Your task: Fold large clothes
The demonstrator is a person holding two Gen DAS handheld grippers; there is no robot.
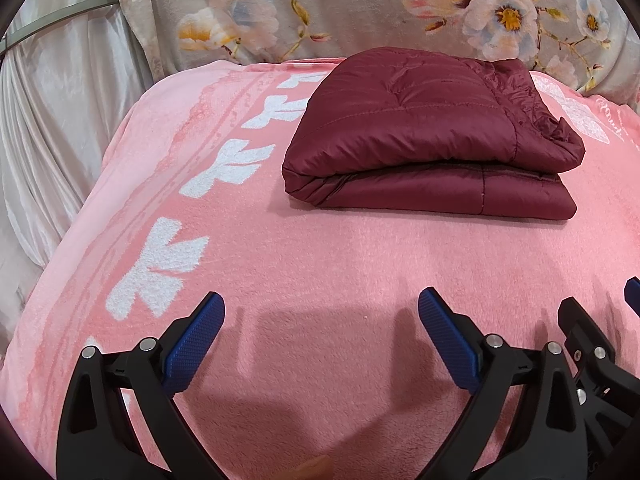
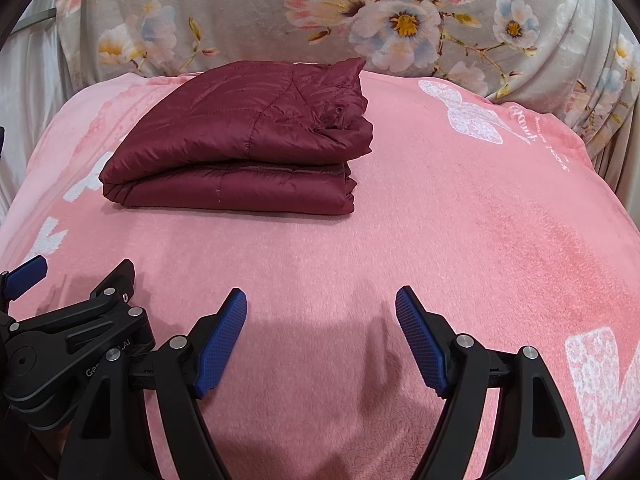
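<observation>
A dark red jacket (image 1: pixel 432 136) lies folded in a neat stack at the far side of the pink blanket (image 1: pixel 320 264) — well apart from both grippers. The left gripper (image 1: pixel 320 320) and right gripper (image 2: pixel 320 316) hang side by side over the near blanket, jaws spread wide and holding nothing.

Bed covered by pink plush blanket (image 1: pixel 320 260) (image 2: pixel 460 220) with white bow-like motifs along left side, more white print and script toward far right corner. Blanket surface smooth, spread flat, falling away at edges. Directly on it: maroon quilted puffer jacket (image 1: pixel 420 128) (image 2: pixel 248 136), folded into compact stacked bundle, layers one atop another, rumpled end toward right. Jacket rests on far half of blanket, left of centre in right wrist view. Near half of blanket carries only shadows.
</observation>
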